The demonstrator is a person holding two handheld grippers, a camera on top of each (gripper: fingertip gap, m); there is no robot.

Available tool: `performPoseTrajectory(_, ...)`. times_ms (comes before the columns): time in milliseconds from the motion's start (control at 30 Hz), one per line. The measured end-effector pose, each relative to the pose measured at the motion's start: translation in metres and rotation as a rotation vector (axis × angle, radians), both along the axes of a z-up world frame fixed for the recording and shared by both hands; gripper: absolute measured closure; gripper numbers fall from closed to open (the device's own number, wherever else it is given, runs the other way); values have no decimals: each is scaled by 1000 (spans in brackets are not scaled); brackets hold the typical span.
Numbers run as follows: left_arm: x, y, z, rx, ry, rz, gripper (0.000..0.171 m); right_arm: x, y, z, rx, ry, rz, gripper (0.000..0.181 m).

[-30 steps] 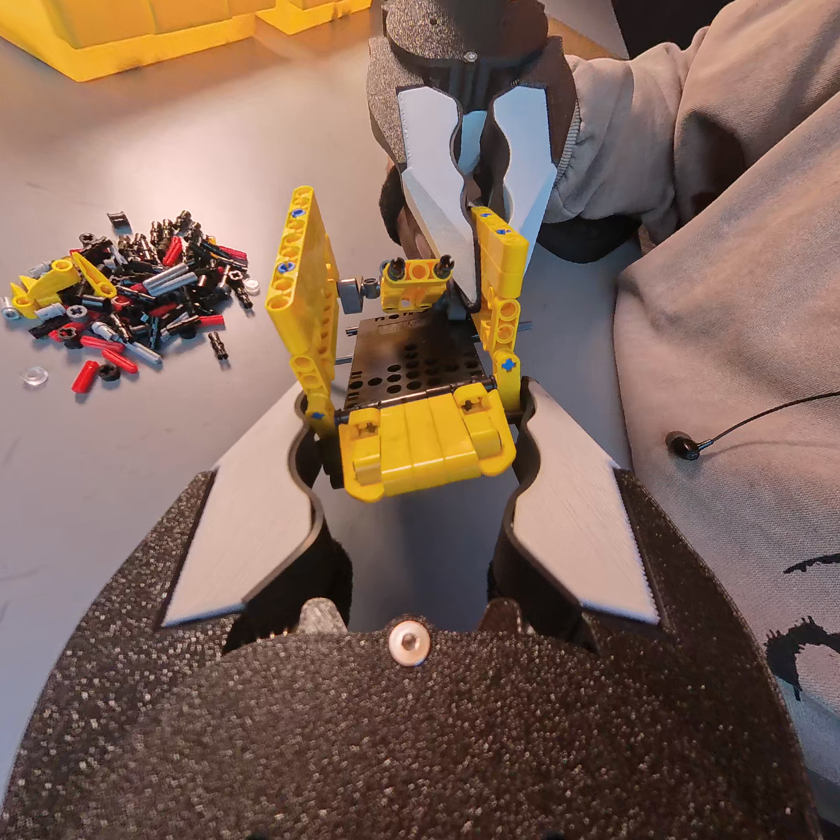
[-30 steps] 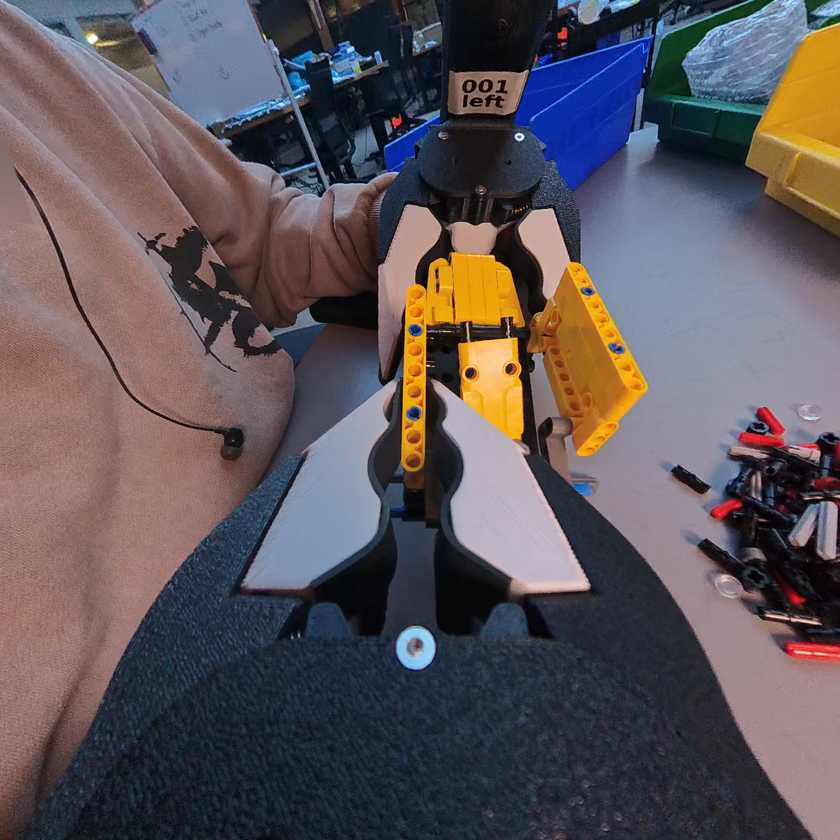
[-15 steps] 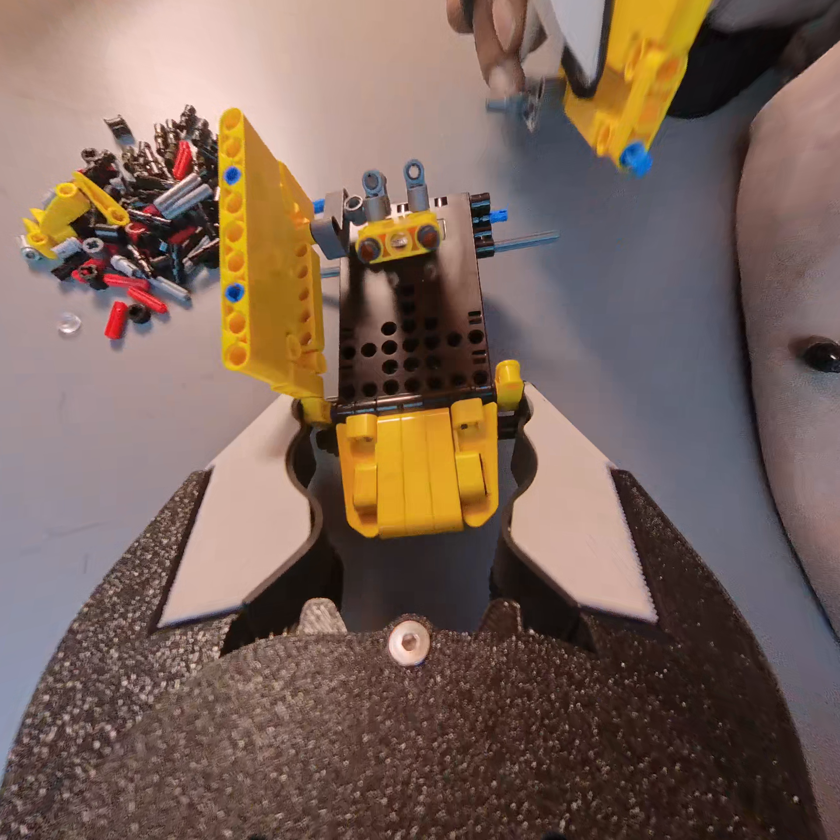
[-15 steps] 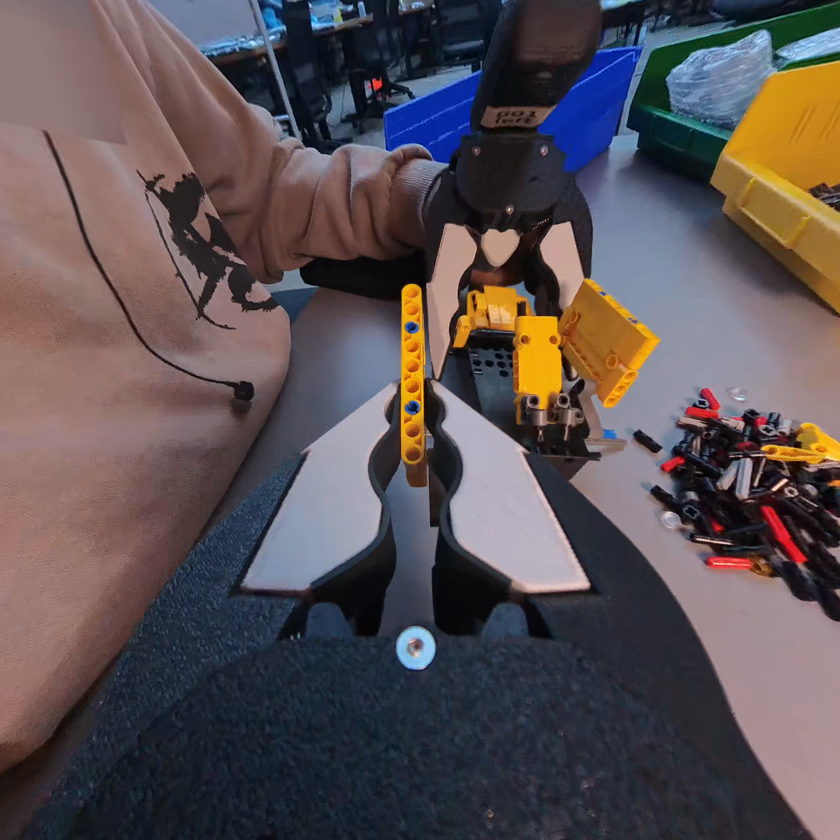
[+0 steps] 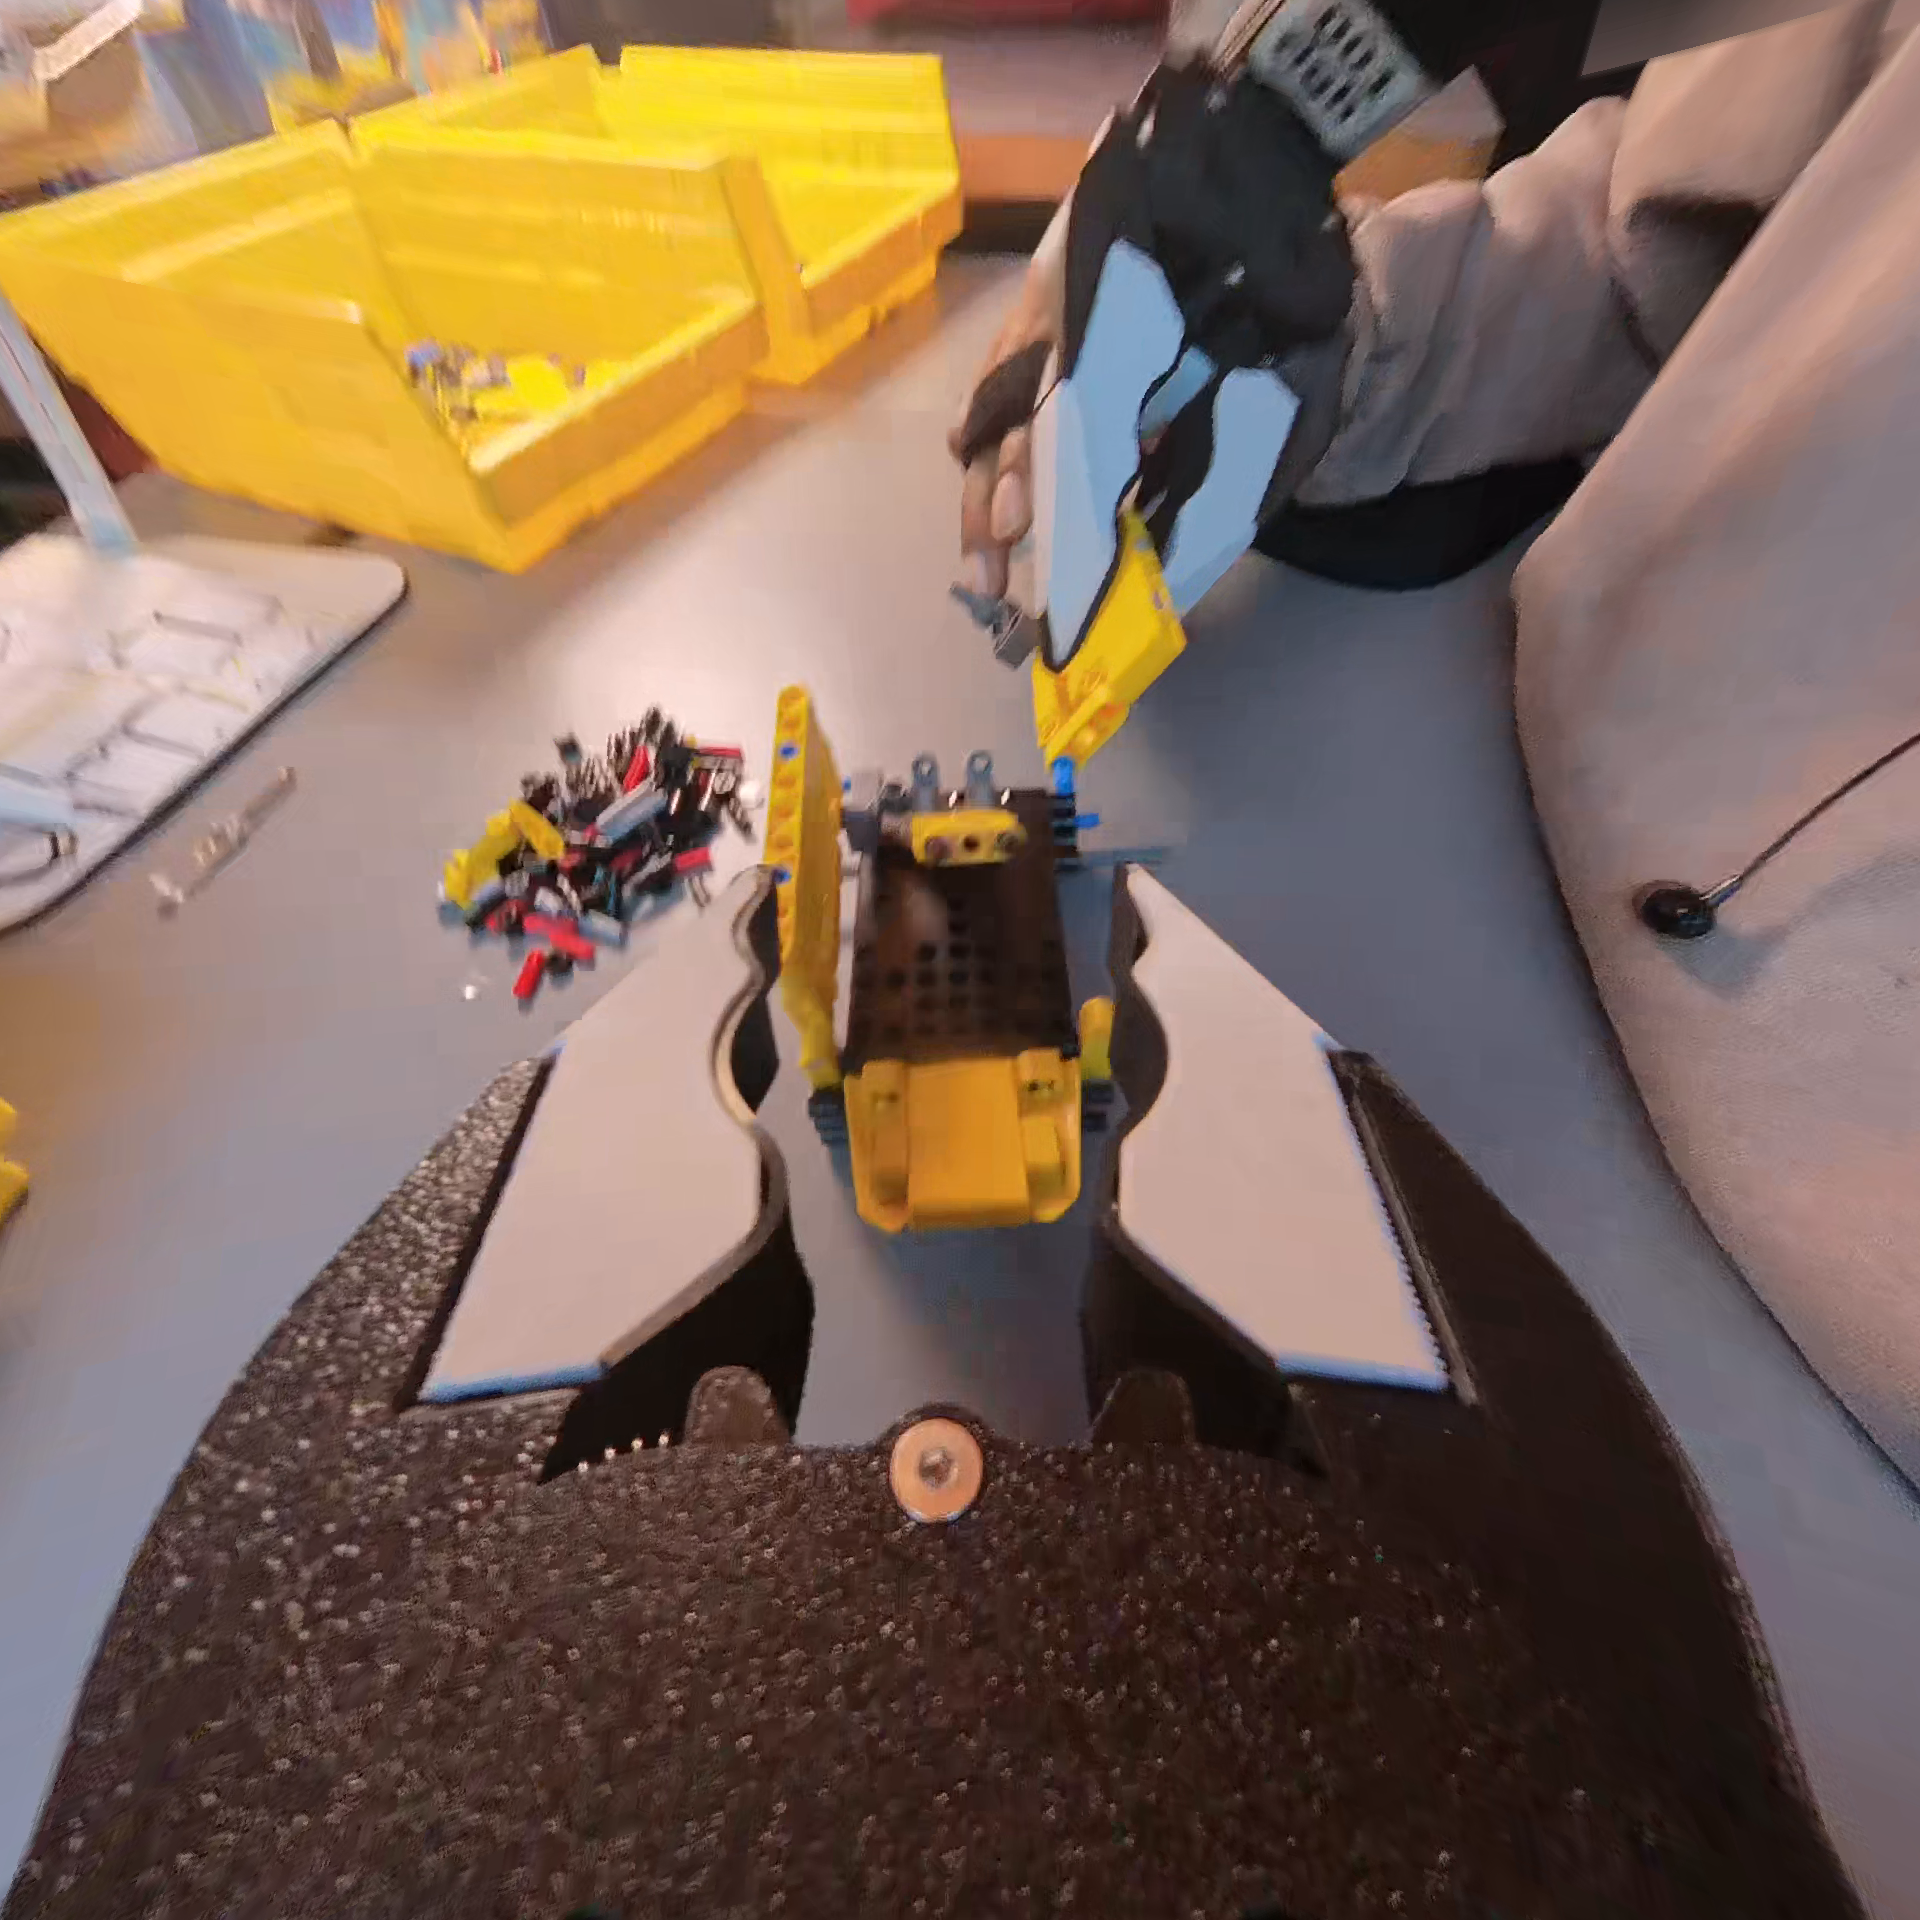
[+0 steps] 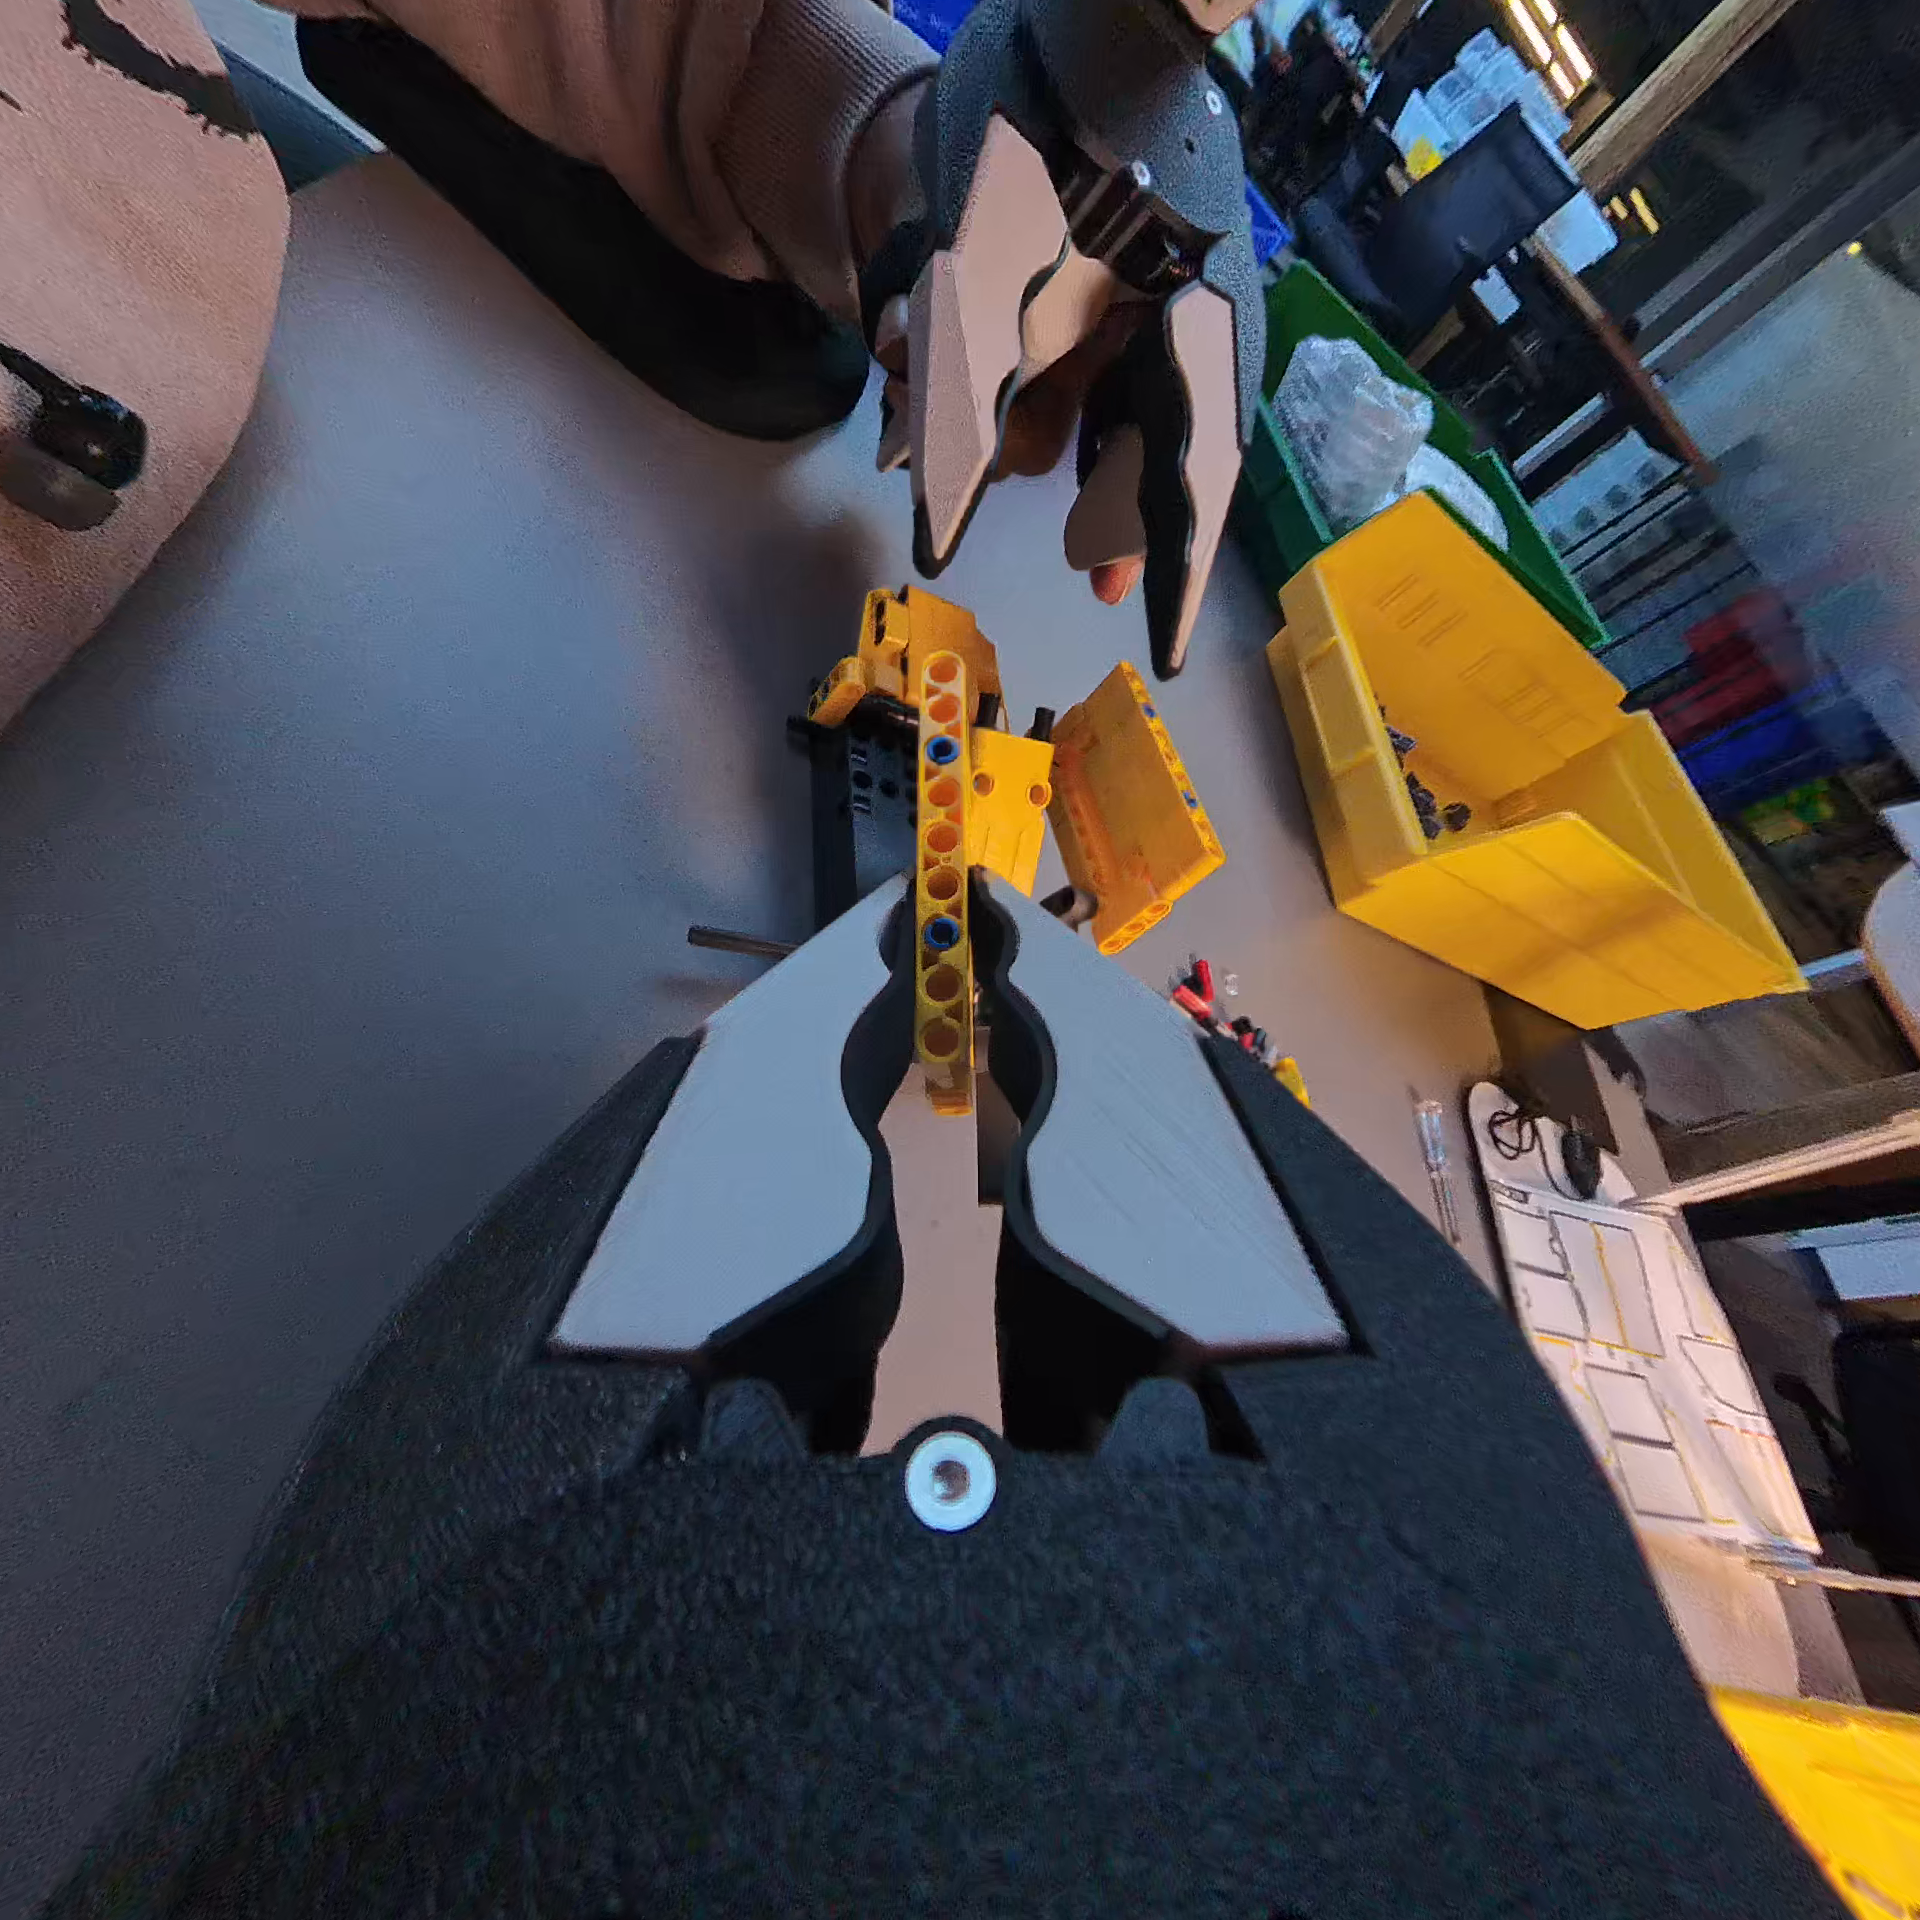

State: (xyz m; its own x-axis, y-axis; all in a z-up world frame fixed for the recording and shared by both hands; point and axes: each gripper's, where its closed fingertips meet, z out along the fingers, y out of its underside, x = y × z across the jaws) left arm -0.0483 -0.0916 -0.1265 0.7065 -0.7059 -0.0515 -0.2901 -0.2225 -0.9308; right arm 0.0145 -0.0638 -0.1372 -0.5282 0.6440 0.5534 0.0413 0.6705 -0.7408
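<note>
Here left claw point(image 5: 940, 935) wide, empty over model point(image 5: 961, 1039); right claw point(image 6: 948, 914) clamps yellow beam point(image 6: 943, 883).

A yellow and black toy model point(image 5: 961, 1049) is seen on a plain grey counter point(image 5: 260, 1091), its base black and dotted with holes. A yellow holed beam point(image 6: 943, 883) with blue pins is seen in the right tongs point(image 6: 945, 894), whose fingers point(image 6: 748, 1153) are pale grey on speckled black. Red, black, grey and yellow small parts point(image 5: 603, 842) are heaped beside yellow bins point(image 5: 468, 270). A beige sleeve point(image 5: 1455, 312) is shown.
</note>
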Motion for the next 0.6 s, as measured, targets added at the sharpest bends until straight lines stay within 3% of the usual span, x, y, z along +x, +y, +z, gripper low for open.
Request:
performPoseTrajectory(67,18,-9,18,81,-15,-66,130,-1,-5,7,8,44,1,175)
performPoseTrajectory(133,36,-17,26,110,-19,-128,137,-2,-13,15,-4,79,12,175)
performPoseTrajectory(233,59,-21,19,129,48,-182,140,-4,-31,22,-60,83,43,175)
performPoseTrajectory(300,68,-20,9,126,108,-193,163,-5,-41,25,-102,83,69,175)
performPoseTrajectory(367,67,-21,6,115,134,-198,164,-5,-46,20,-83,58,81,173)
performPoseTrajectory(433,64,-22,14,106,67,-203,165,-4,-46,27,-120,79,83,169)
performPoseTrajectory(600,57,-21,15,110,48,-171,166,-2,-40,40,-381,-42,63,127)
